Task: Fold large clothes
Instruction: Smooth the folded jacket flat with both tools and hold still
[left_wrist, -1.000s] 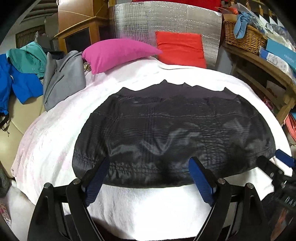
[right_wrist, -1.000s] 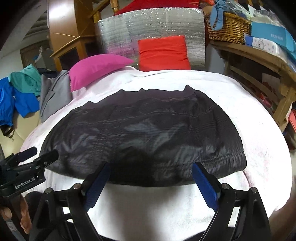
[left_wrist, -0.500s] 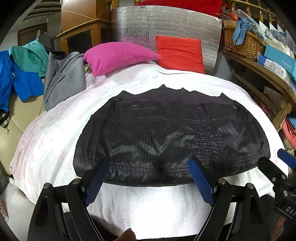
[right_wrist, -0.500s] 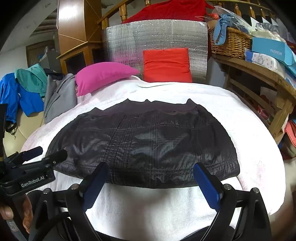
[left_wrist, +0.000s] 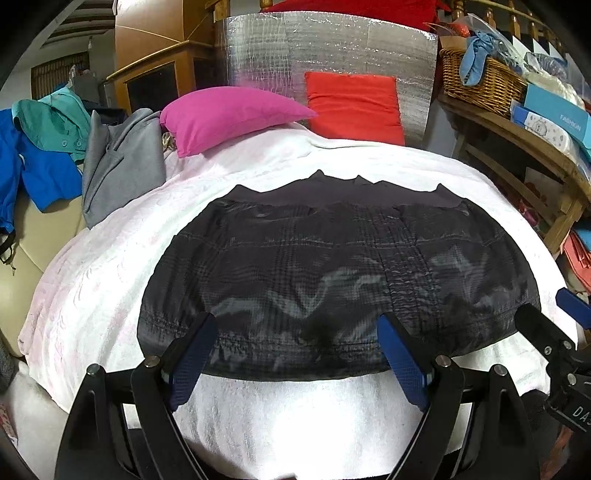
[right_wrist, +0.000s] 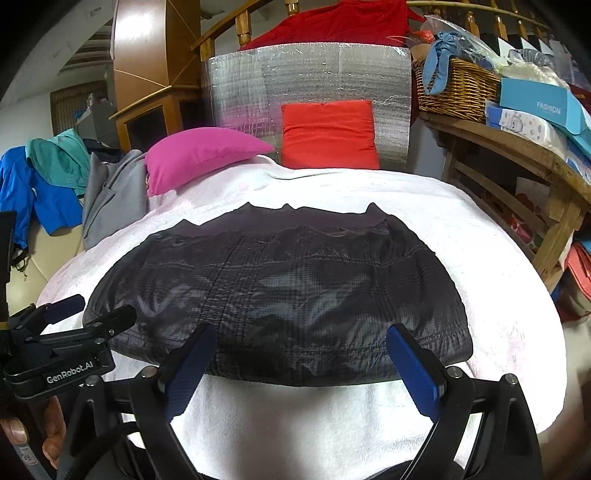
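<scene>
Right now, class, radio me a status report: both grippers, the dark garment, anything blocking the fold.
Left gripper open, right gripper open, both empty. Dark garment lies flat on white blanket, near hem facing grippers. Nothing on it; pink pillow clear behind.

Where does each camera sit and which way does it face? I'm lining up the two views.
Left wrist: rides the left tongs, aimed forward and down at the black jacket on the white blanket; right tongs show at the right edge.
Right wrist: rides the right tongs, same aim; left tongs and a hand show at the left.
Shared: jacket, pink pillow, red cushion.
</scene>
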